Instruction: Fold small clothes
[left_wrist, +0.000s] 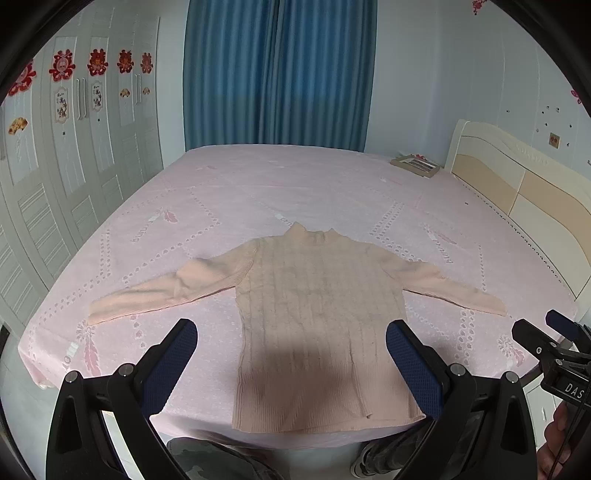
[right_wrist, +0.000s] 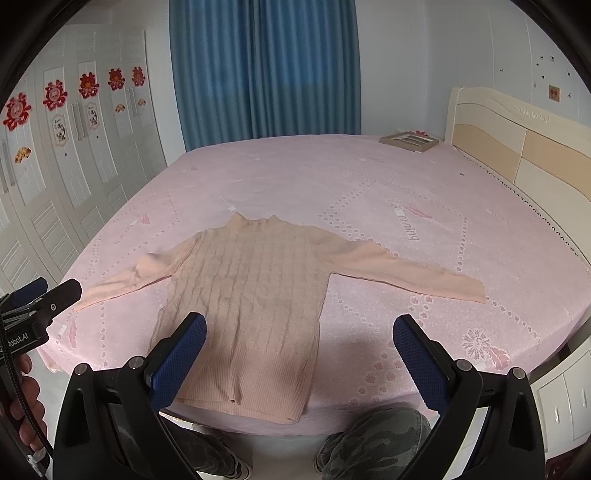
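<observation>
Pink knit sweater (left_wrist: 314, 321) is lying flat on the bed (left_wrist: 258, 192), front up, collar pointing away from the camera, both sleeves spread out to the sides, hem w/ ribbing sitting right at the near bed edge. One sweater only, nothing else on it.

Left tongs (left_wrist: 291, 354) are hovering above the hem area, jaws spread wide, holding nothing; blue pads (left_wrist: 173, 365) are sitting either side of the sweater body in left wrist view. Right tongs (right_wrist: 299, 350) are also gaping wide and empty, hanging over the sweater's lower right part and bare sheet beside it. Each tool is showing at the edge of the other's view, w/ a hand gripping it.

Nothing is lying btwn tongs and sweater. Elsewhere on the bed: one picture frame (right_wrist: 410, 141) is resting at the far right corner near the headboard (right_wrist: 517, 136), well apart from the sweater. Blue curtain (right_wrist: 264, 70) is hanging behind the bed; white wardrobe (right_wrist: 66, 155) w/ red paper cutouts is standing along the left. Person's camo-trousered knees (right_wrist: 373, 439) are showing below the bed edge, 2 of them.
</observation>
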